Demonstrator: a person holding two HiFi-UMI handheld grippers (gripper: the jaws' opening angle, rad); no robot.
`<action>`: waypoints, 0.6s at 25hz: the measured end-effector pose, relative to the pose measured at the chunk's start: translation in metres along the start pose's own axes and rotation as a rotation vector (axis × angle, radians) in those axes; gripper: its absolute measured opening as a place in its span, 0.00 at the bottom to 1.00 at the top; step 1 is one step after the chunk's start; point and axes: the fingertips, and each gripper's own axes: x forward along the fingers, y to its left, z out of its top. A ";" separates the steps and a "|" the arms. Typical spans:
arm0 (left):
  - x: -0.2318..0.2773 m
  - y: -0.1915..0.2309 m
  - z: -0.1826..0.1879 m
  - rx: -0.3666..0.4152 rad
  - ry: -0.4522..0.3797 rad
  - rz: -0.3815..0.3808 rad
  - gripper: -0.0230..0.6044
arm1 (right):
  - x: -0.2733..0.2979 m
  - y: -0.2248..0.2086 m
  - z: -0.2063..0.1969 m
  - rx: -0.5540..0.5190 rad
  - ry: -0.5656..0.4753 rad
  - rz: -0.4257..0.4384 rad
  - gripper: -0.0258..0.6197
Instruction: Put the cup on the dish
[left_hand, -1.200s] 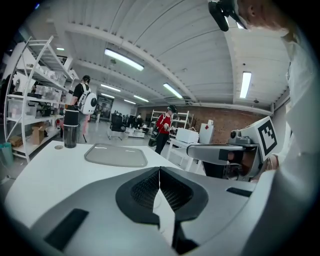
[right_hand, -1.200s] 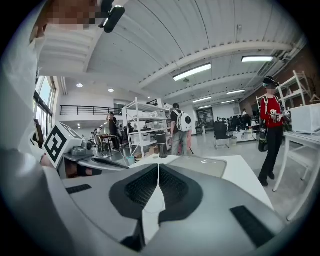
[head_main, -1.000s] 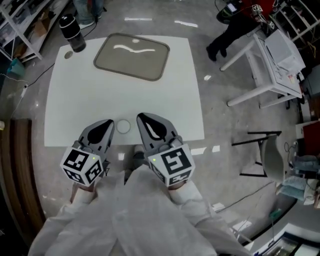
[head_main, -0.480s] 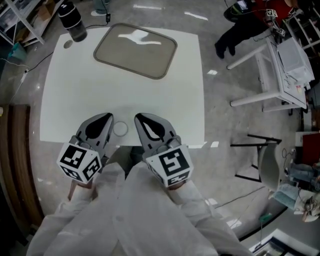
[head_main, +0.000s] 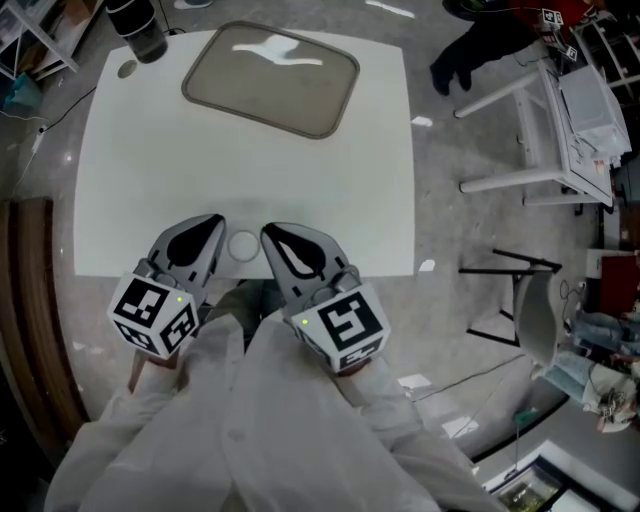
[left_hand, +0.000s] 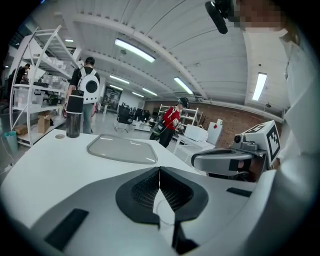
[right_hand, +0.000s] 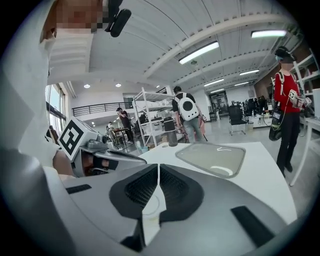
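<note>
- table (head_main: 250, 170): square, with a white, smooth, matt top; the floor (head_main: 440, 150) around it is polished grey and shows glare.
- dish (head_main: 270, 78): a shallow tray, rectangular with rounded corners and a raised rim. it is grey-beige, and its glossy bottom mirrors the ceiling lights. it lies at the table's far side.
- cup (left_hand: 73, 116): a tall dark cylinder with a black upper part over a smoky lower body. it stands upright at the table's far left corner, near the dish but off it, and well apart from both grippers.
- disc (left_hand: 60, 136): small, flat and round, just beside the cup's foot.
- left gripper (left_hand: 159, 170): smooth grey moulded shell with black ribbed pads. the jaws are closed tip to tip with nothing between them. it sits over the table's near edge.
- right gripper (right_hand: 158, 166): same make; its jaws are also together and hold nothing.
- ring (head_main: 243, 245): thin, white, flat on the table between the two gripper tips.
- marker cubes (head_main: 343, 325): each face is white with a black square pattern.
- sleeves (head_main: 300, 420): white cloth.
</note>
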 end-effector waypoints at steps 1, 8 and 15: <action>0.000 -0.001 -0.001 0.001 0.001 -0.005 0.05 | -0.001 0.001 -0.002 0.000 0.001 0.002 0.06; 0.000 0.009 -0.012 -0.013 0.030 -0.011 0.05 | -0.001 0.007 -0.010 -0.052 -0.001 0.057 0.06; -0.001 0.020 -0.036 -0.053 0.081 -0.008 0.05 | 0.004 0.006 -0.043 -0.134 0.117 0.038 0.07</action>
